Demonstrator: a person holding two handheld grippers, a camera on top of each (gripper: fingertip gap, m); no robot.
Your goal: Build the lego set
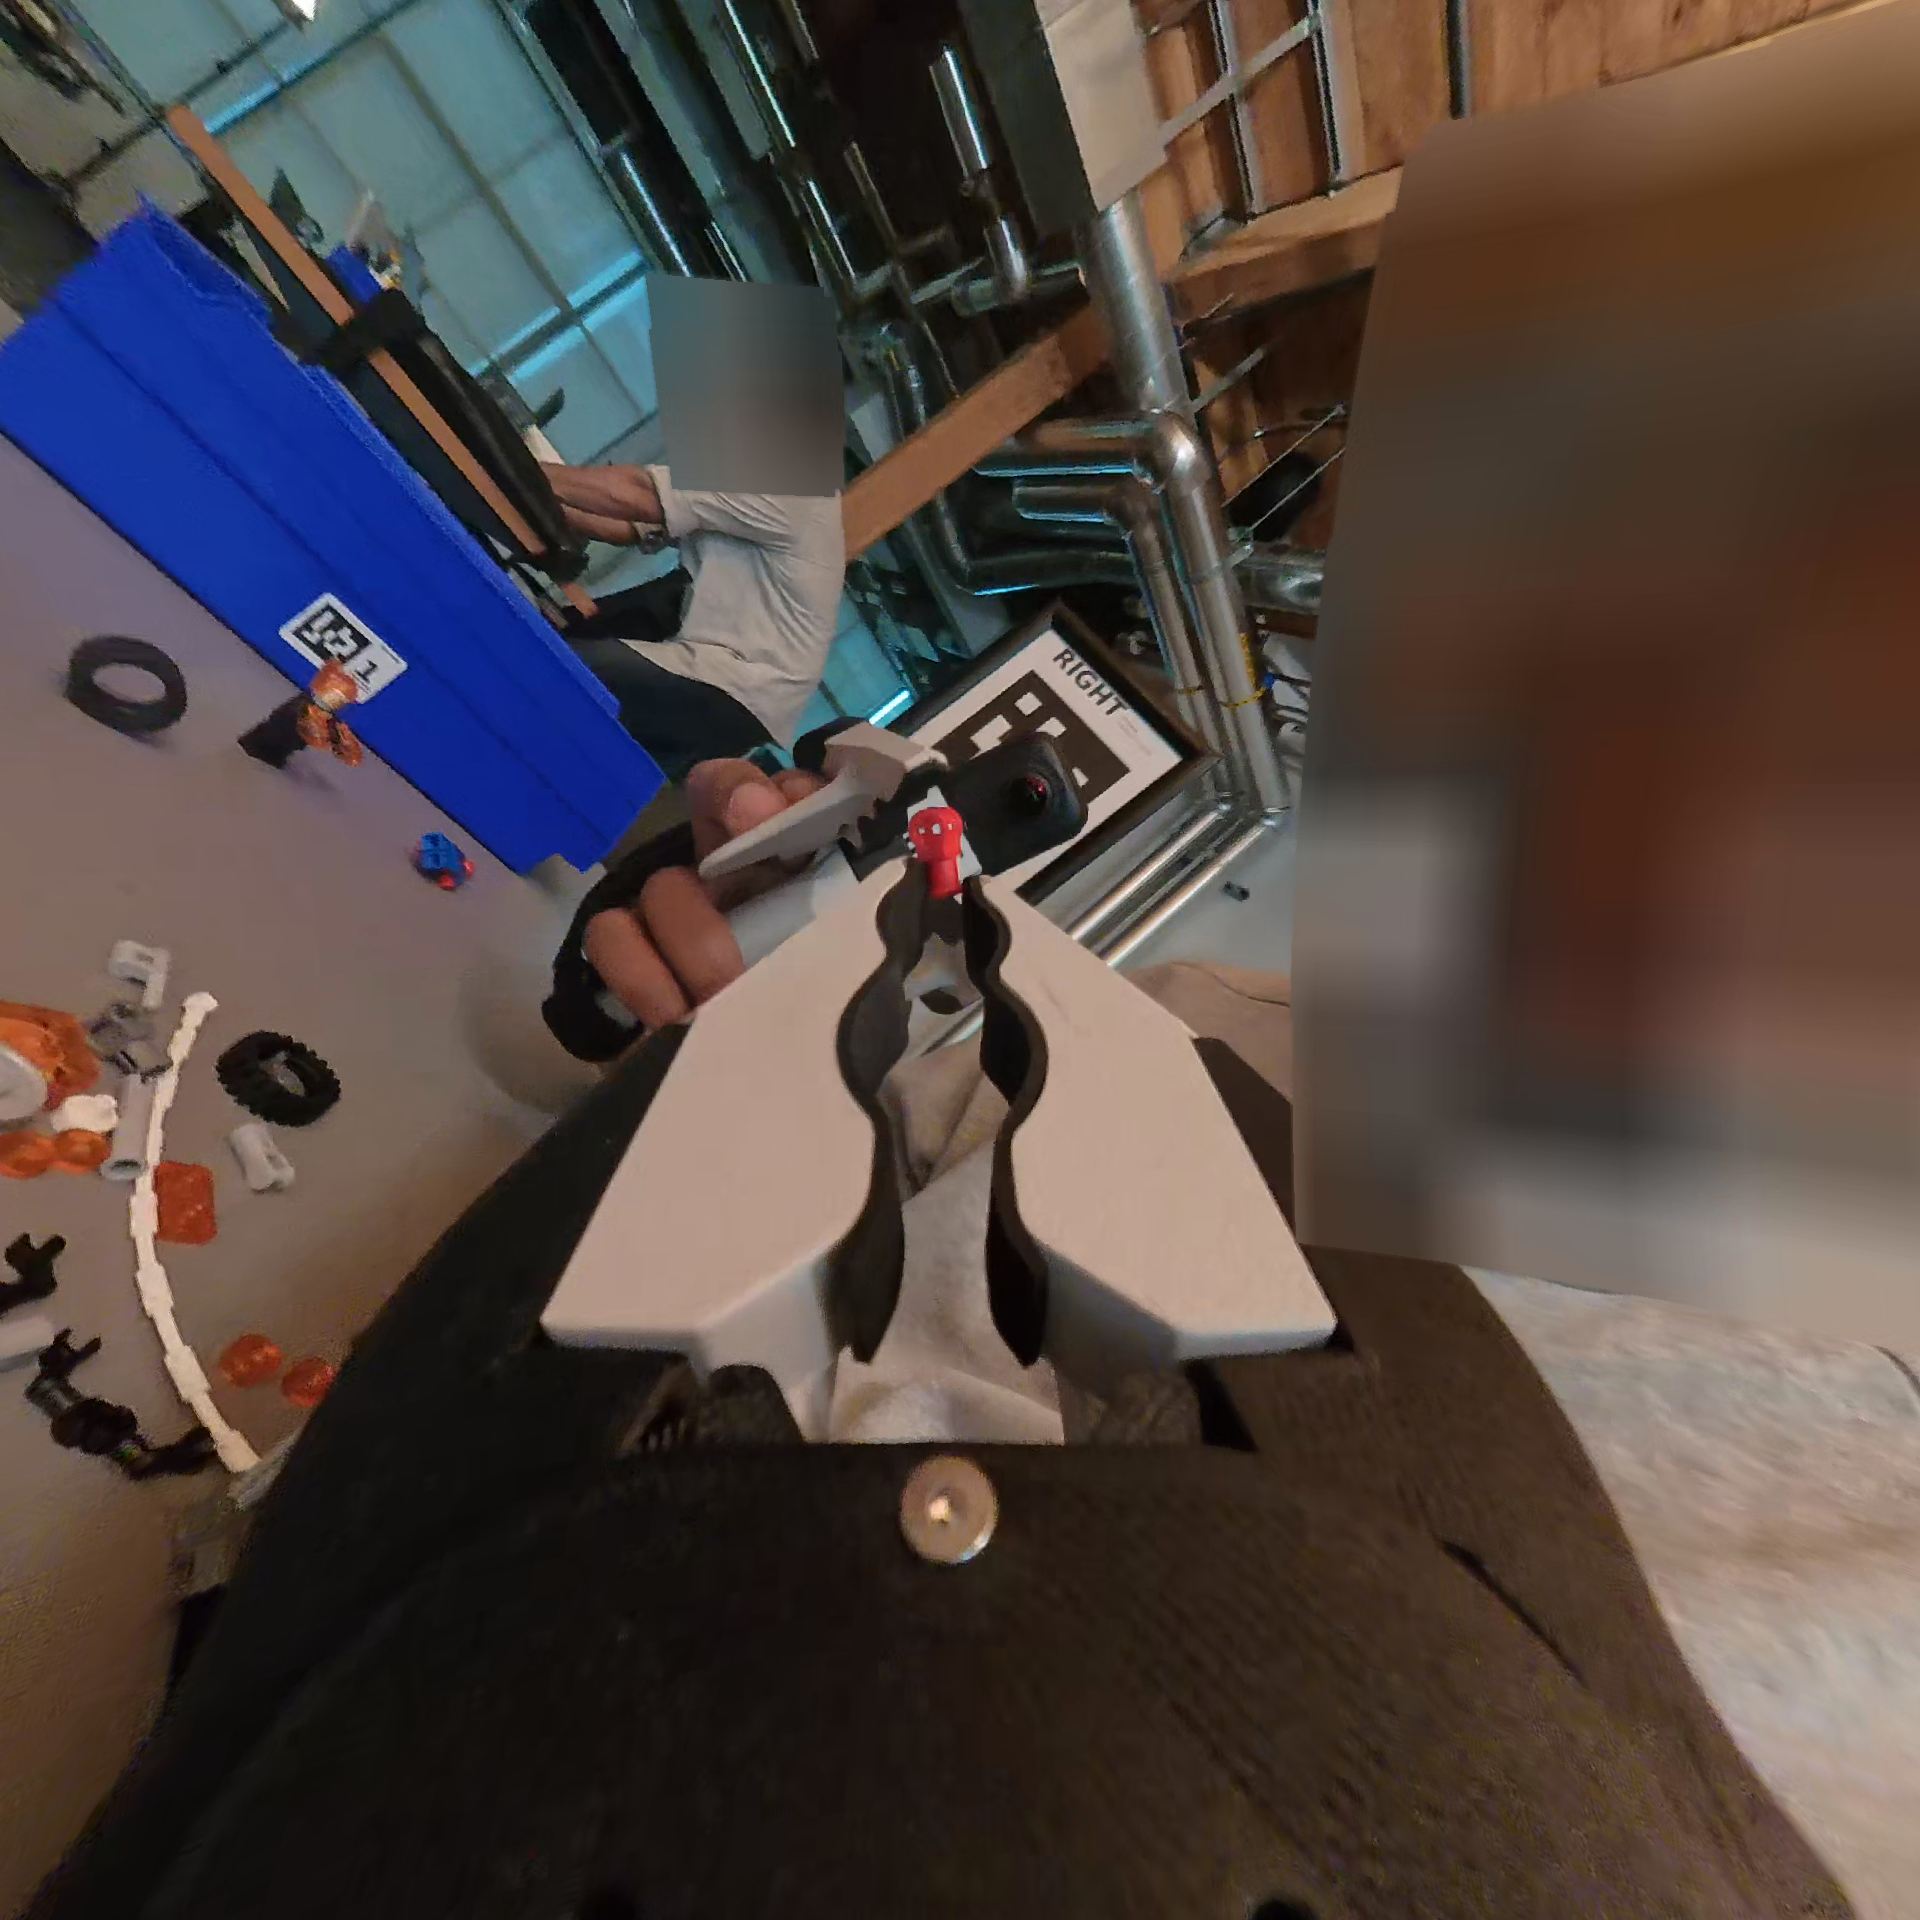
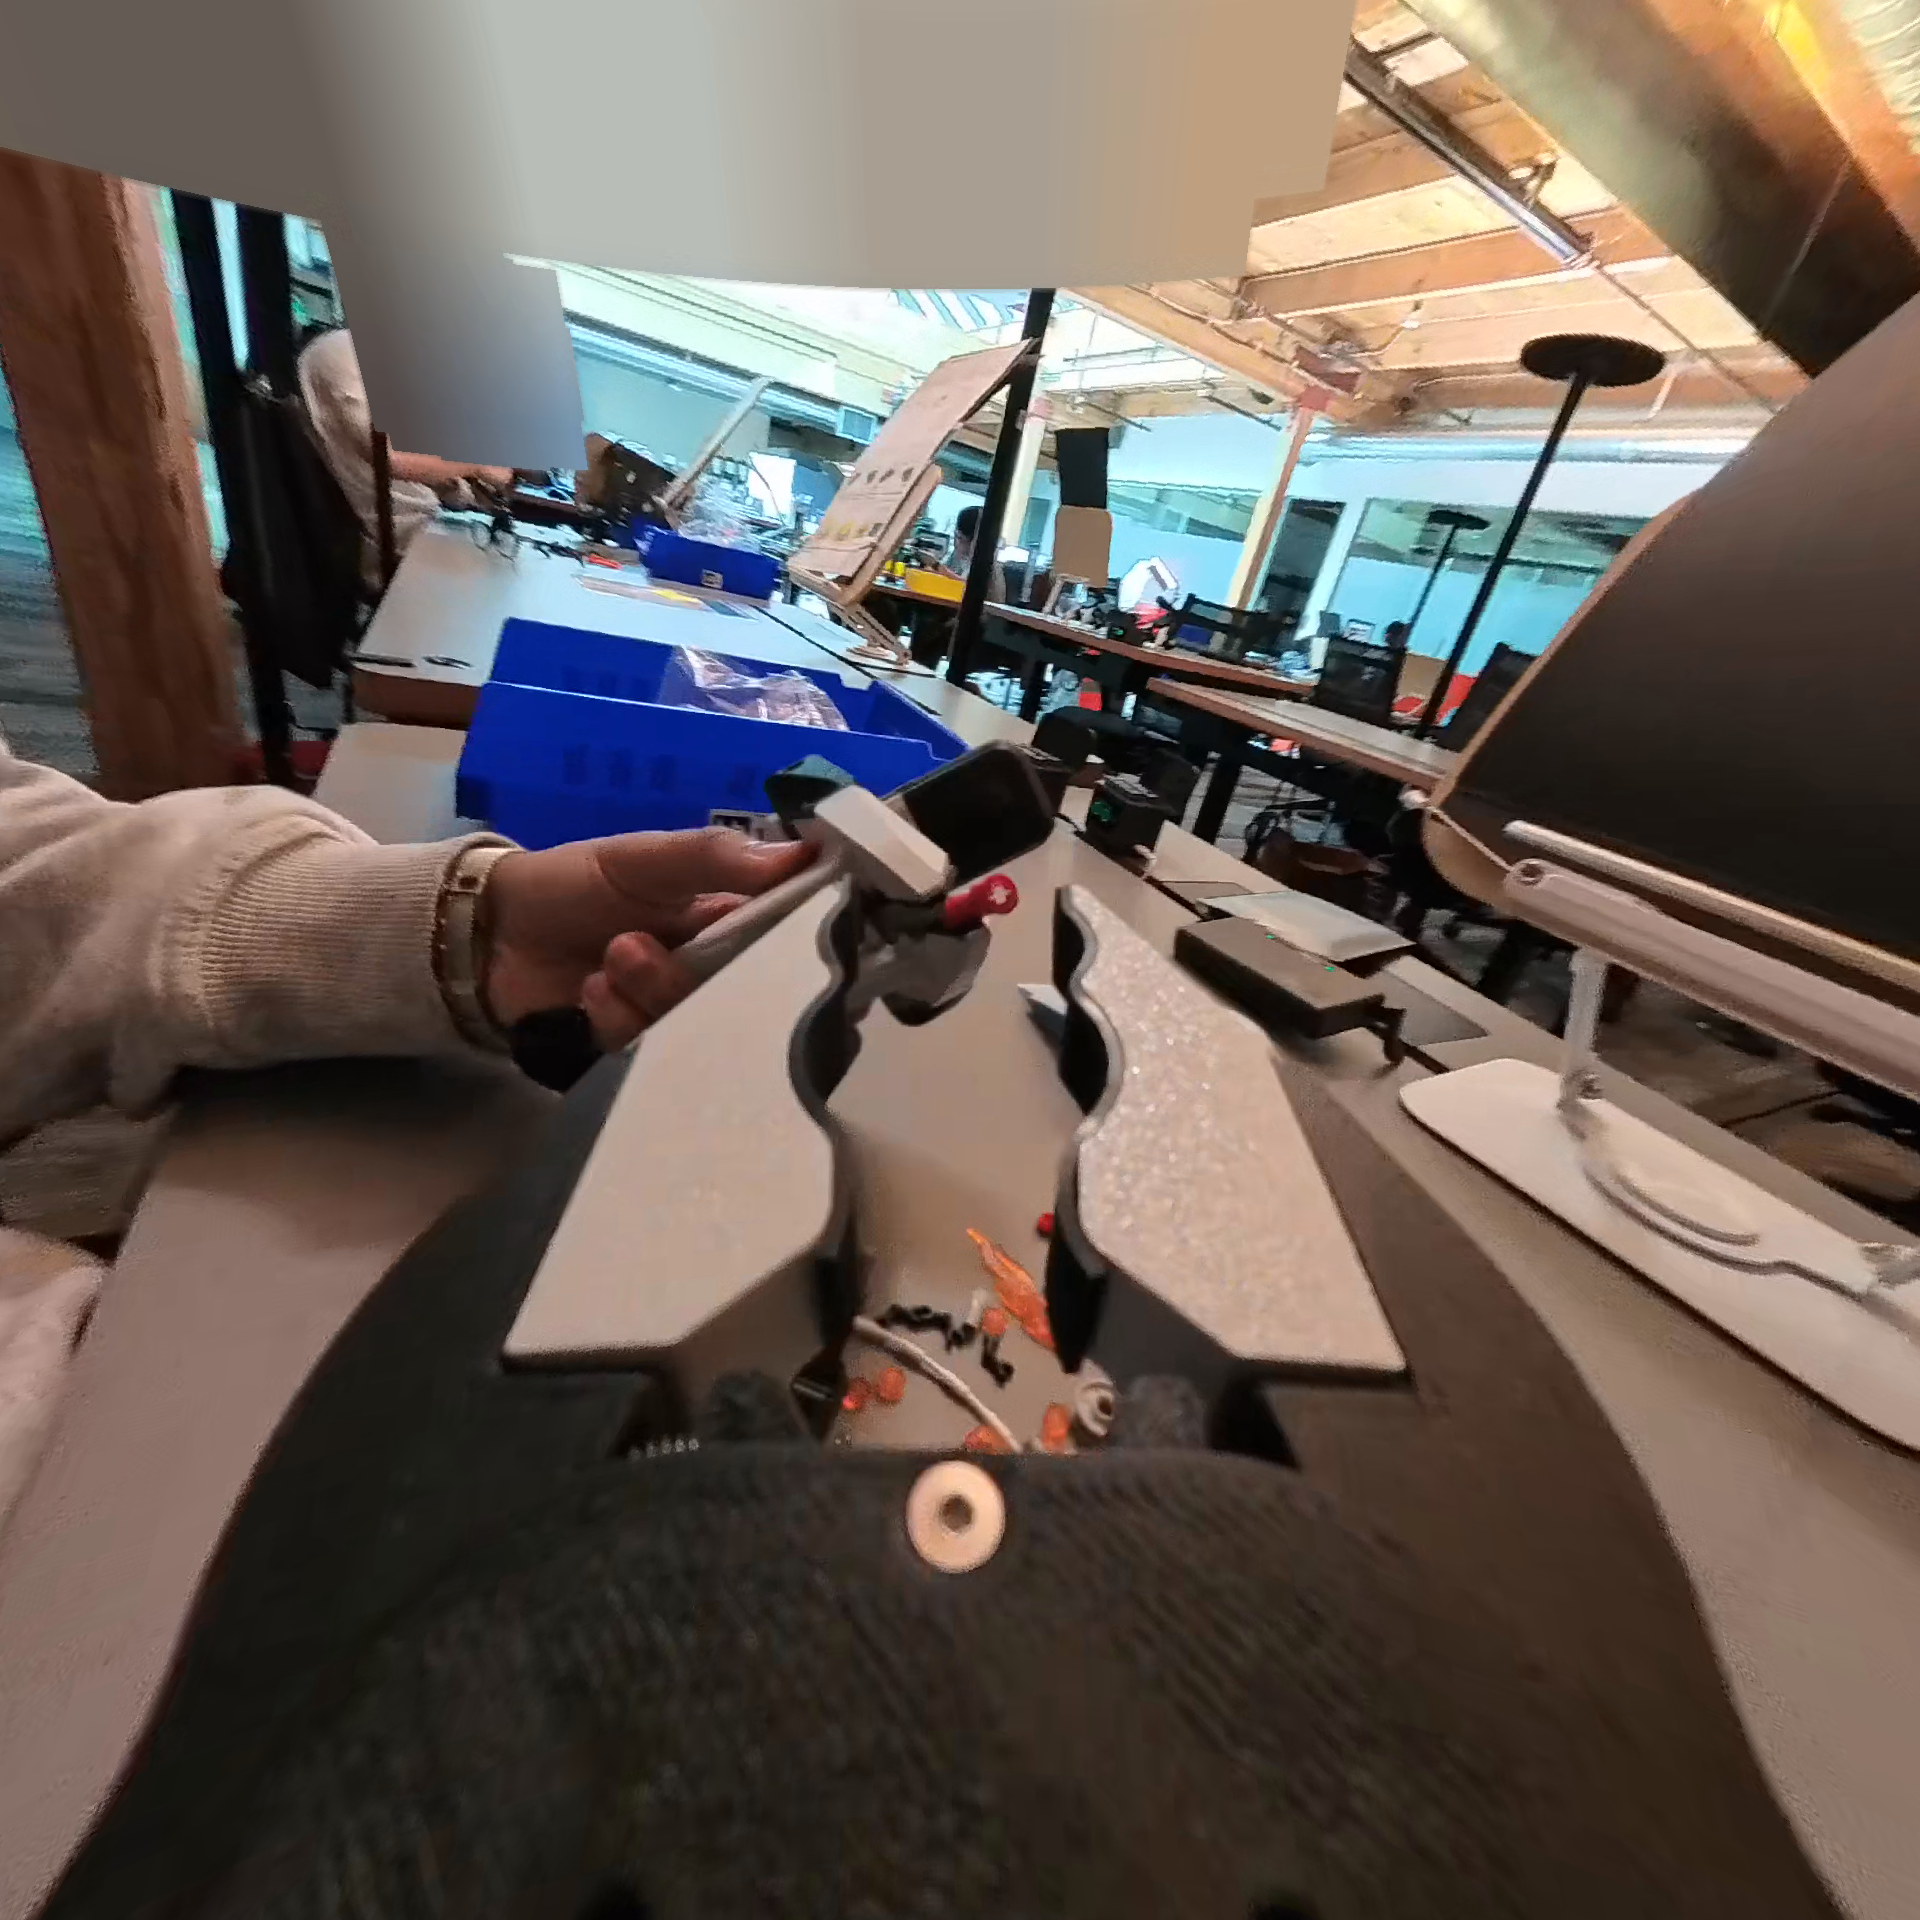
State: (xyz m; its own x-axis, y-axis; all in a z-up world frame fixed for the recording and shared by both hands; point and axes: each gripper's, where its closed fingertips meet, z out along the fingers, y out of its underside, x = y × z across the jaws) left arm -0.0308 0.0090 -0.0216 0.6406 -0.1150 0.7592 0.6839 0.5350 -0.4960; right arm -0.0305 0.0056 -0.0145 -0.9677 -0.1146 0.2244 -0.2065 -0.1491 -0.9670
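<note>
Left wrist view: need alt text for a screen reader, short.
The left claw, raised above a grey table, pinches a small red lego pin at its fingertips, facing the right claw held in a hand. Black tyres, orange and white lego parts lie at left beside a blue bin.

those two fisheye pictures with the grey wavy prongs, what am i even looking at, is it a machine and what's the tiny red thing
No robot here: a person holds a hand-operated two-finger gripper in each hand, and a camera on each looks forward along its grey fingers.

The left wrist view shows the left gripper closed on a small red plastic lego peg at its fingertips. Just beyond is the person's hand holding the other tool.

The right wrist view shows the right gripper, fingers apart and holding nothing, with the same peg between its tips.

On the grey table lie loose pieces: black rubber tyres, translucent orange bits, a white curved strip, and a blue plastic bin.
</note>
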